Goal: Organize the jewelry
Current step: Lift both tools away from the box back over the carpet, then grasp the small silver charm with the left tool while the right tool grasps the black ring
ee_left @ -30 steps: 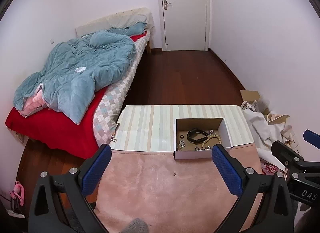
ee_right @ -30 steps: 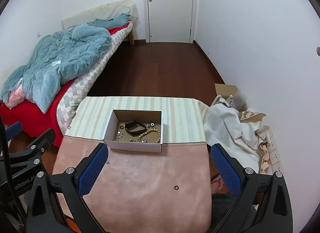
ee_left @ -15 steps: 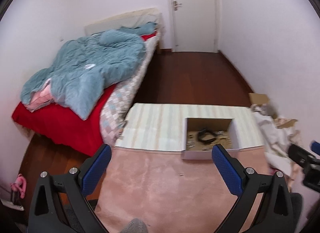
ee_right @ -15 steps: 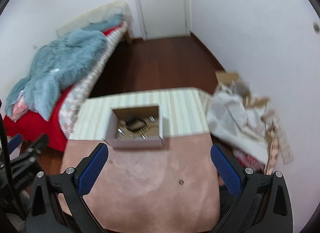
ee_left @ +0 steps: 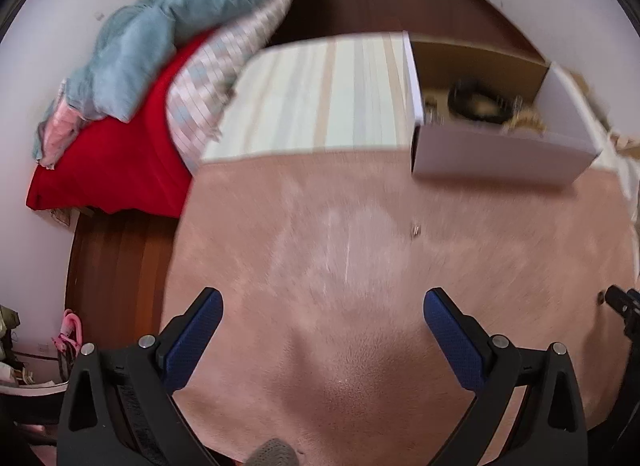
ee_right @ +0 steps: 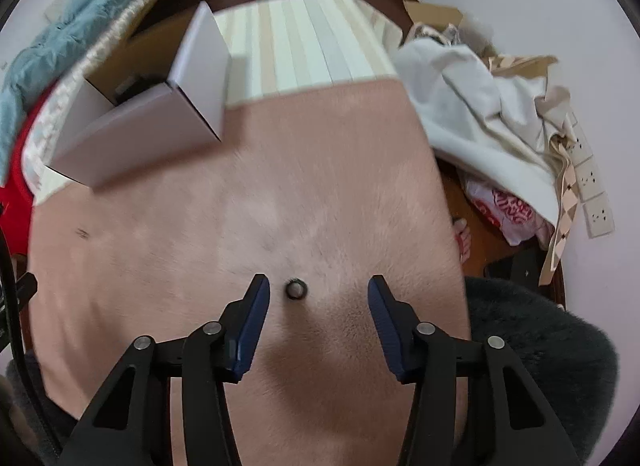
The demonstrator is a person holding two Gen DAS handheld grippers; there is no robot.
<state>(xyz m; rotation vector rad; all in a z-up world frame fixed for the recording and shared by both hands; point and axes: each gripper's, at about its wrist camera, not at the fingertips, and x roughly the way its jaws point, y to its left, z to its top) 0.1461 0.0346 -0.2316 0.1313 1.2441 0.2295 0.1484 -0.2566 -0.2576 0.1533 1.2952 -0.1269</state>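
Right gripper [ee_right: 318, 294], its blue-padded jaws spread apart and holding nothing, hung low over the pink plush cloth [ee_right: 248, 201] with a small dark metal ring [ee_right: 296, 289] lying between the fingertips, nearer the left pad than the right. Left gripper [ee_left: 322, 308] was likewise released and empty, poised above a bare stretch of the same cloth. The white cardboard box with a brown interior [ee_right: 132, 133] stood at the far edge of the pink cloth, well apart from the ring.

Risks, as judged from this moment: the ring sat off-centre, so a closing stroke could have let one pad reach it first and push it sideways across the nap rather than pinching it. The ring was thin and lay flat; pads closing above its rim might have shut on nothing or pressed it into the pile. Motion blur in both views suggested moving hands, which would have made alignment harder.

Differences between views: only the right wrist view showed the ring framed by the jaws, together with the heap of white fabric [ee_right: 472, 105] beside the table. Only the left wrist view looked into the box [ee_left: 500, 153], showing a dark band [ee_left: 474, 99] and blurred pale pieces inside, and a second tiny metallic item [ee_left: 415, 230] loose on the cloth in front of the box; its kind could not be told.
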